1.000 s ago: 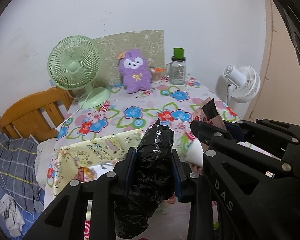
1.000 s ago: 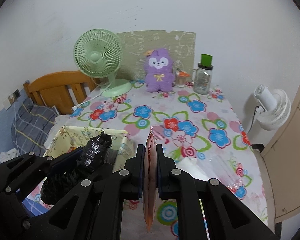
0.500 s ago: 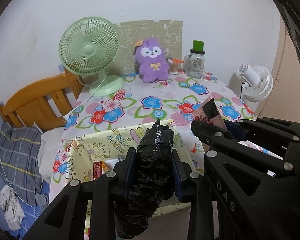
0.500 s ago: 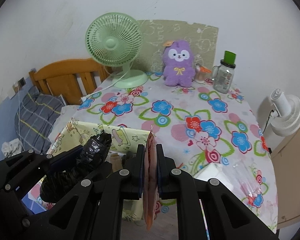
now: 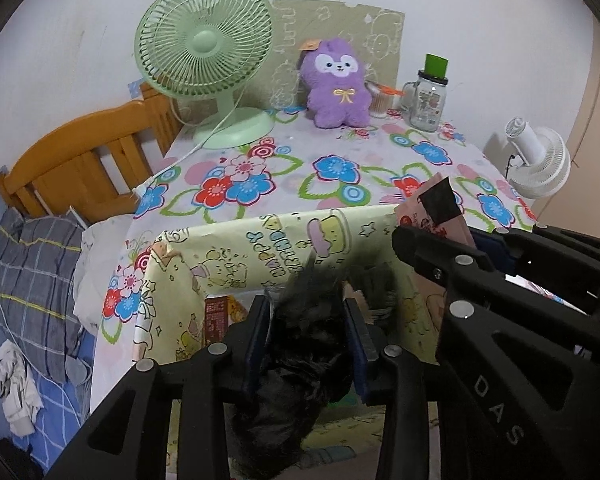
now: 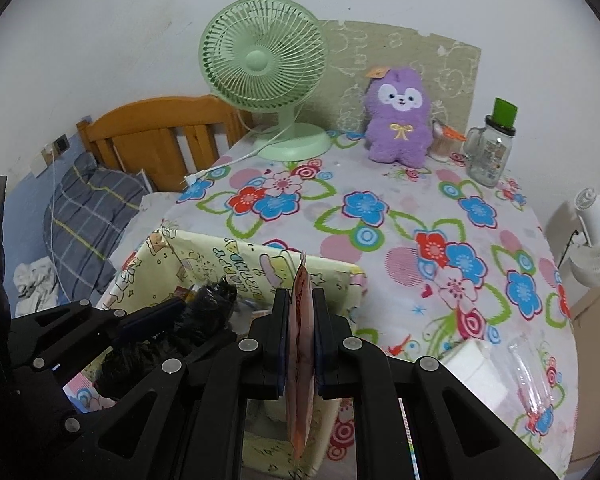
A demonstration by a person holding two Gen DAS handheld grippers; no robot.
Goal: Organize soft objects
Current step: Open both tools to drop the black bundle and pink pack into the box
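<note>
A crumpled black plastic bag [image 5: 300, 352] sits between the fingers of my left gripper [image 5: 308, 312], over the open yellow cartoon-print box [image 5: 228, 248]. The jaws are opening; the bag is blurred while the fingers are sharp, so it seems to be slipping down. In the right wrist view the same bag [image 6: 208, 304] hangs above the box [image 6: 204, 256] interior. My right gripper [image 6: 301, 296] is shut on a flat pink packet [image 6: 300, 360], held upright above the box's right end. The packet's top [image 5: 432, 208] also shows in the left wrist view.
The floral tablecloth [image 6: 380, 208] carries a green fan [image 6: 260, 60], a purple plush toy [image 6: 398, 120] and a glass jar with a green lid [image 6: 490, 148] at the back. A white block [image 6: 472, 372] and clear plastic [image 6: 528, 376] lie near right. A wooden headboard [image 6: 156, 128] stands left.
Both grippers have moved forward and down until they hang over the yellow box. The left jaws have widened a little and the black bag has gone blurred. The pink packet stays clamped.
</note>
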